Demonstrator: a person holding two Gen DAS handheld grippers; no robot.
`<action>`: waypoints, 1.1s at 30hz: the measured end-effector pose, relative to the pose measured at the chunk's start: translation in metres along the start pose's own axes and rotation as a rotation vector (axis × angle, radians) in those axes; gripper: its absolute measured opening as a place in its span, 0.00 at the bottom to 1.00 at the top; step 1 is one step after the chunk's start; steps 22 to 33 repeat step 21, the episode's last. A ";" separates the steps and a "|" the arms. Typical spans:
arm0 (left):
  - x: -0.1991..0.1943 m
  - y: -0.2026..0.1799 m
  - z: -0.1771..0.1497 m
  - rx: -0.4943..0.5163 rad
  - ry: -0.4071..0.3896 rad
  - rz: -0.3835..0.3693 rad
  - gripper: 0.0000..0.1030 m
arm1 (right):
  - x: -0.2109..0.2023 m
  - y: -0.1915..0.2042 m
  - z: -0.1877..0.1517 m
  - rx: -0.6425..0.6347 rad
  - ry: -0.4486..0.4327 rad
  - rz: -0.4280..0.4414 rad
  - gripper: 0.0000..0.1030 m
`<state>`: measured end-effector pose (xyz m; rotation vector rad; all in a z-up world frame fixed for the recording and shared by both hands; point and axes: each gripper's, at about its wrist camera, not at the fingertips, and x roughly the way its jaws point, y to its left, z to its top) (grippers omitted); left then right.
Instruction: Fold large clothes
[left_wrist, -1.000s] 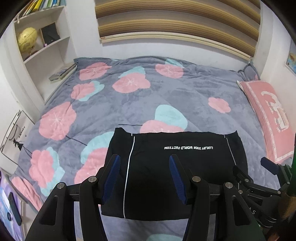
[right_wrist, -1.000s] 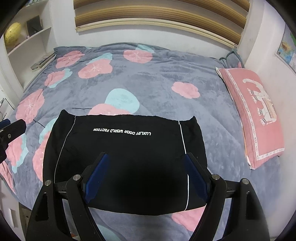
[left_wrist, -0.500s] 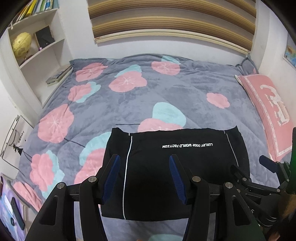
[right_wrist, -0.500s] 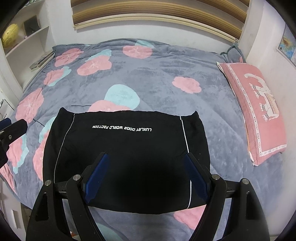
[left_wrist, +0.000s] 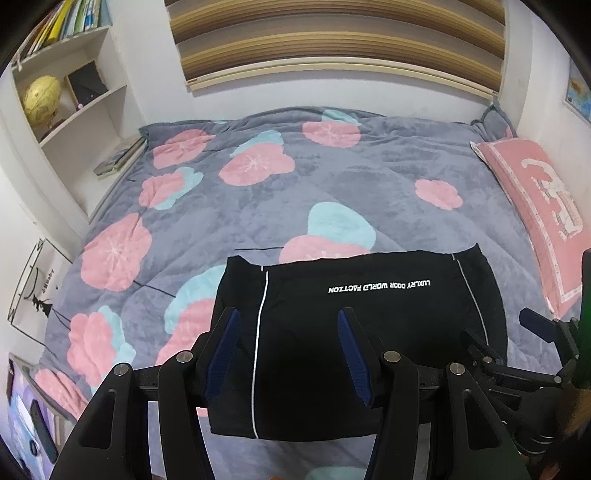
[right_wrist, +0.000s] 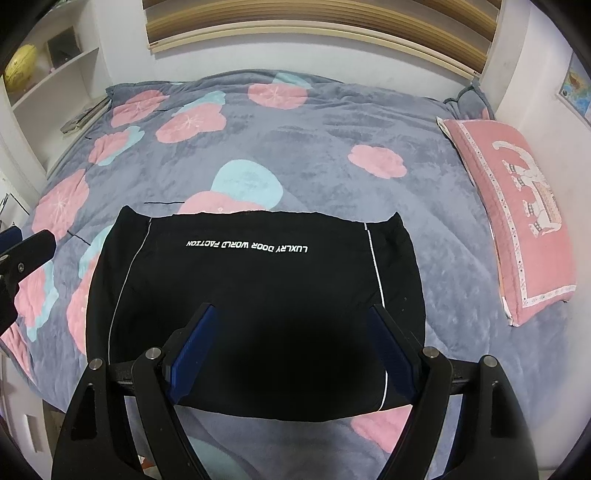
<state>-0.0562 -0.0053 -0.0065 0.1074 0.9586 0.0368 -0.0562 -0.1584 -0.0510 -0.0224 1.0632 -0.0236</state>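
Note:
A black garment (left_wrist: 369, 332) with white side stripes and white lettering lies folded into a flat rectangle near the front edge of the bed; it also shows in the right wrist view (right_wrist: 258, 302). My left gripper (left_wrist: 288, 332) is open and empty, held above the garment's left part. My right gripper (right_wrist: 291, 325) is open wide and empty, above the garment's near middle. The right gripper also shows at the right edge of the left wrist view (left_wrist: 535, 332), and the left gripper at the left edge of the right wrist view (right_wrist: 22, 251).
The bed carries a grey blanket (left_wrist: 332, 177) with pink and teal flowers. A pink pillow (right_wrist: 517, 206) lies at its right side. White shelves (left_wrist: 74, 103) with a yellow globe and books stand at the left. A wall with wooden slats is behind.
Both grippers have drawn back and up a little from the garment; the view has widened. The garment has not moved. Both stay open.

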 end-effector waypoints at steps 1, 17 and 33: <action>0.000 0.000 0.000 -0.001 0.002 0.002 0.55 | 0.000 0.000 -0.001 0.000 0.001 0.001 0.82; -0.004 -0.003 -0.004 0.016 -0.077 0.114 0.55 | 0.007 -0.006 -0.020 0.013 0.042 0.003 0.82; -0.009 0.002 -0.004 -0.023 -0.115 0.117 0.56 | 0.010 -0.010 -0.025 0.026 0.055 -0.002 0.82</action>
